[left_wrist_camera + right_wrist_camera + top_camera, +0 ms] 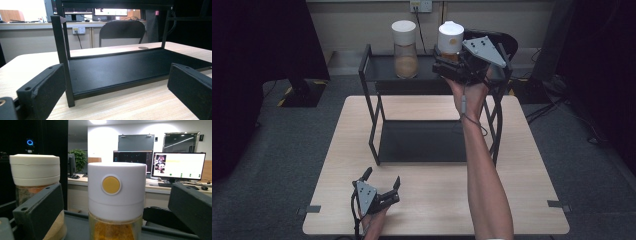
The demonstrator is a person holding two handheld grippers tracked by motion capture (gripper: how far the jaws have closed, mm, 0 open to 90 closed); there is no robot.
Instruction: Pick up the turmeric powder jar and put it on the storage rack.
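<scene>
Standing on the rack's top shelf: jar [450, 40] with white lid and yellow dot, orange powder inside, at the shelf's right end.
Right hand-held gripper [446, 67]: raised at the top shelf, jaws spread wide on either side of the jar, pads clear of it; released.
Right gripper view: jar [116, 200] upright between the two jaws, a gap on each side.
Second jar [405, 47]: upright on the same shelf, left of the first, apart from it; pale powder inside.
Rack [373, 107]: black frame at the tabletop's far edge, lower shelf bare.
Left hand-held gripper [382, 179]: low over the tabletop [432, 200] near its front-left corner, jaws apart, nothing between them, facing the rack's lower shelf [117, 68].
</scene>
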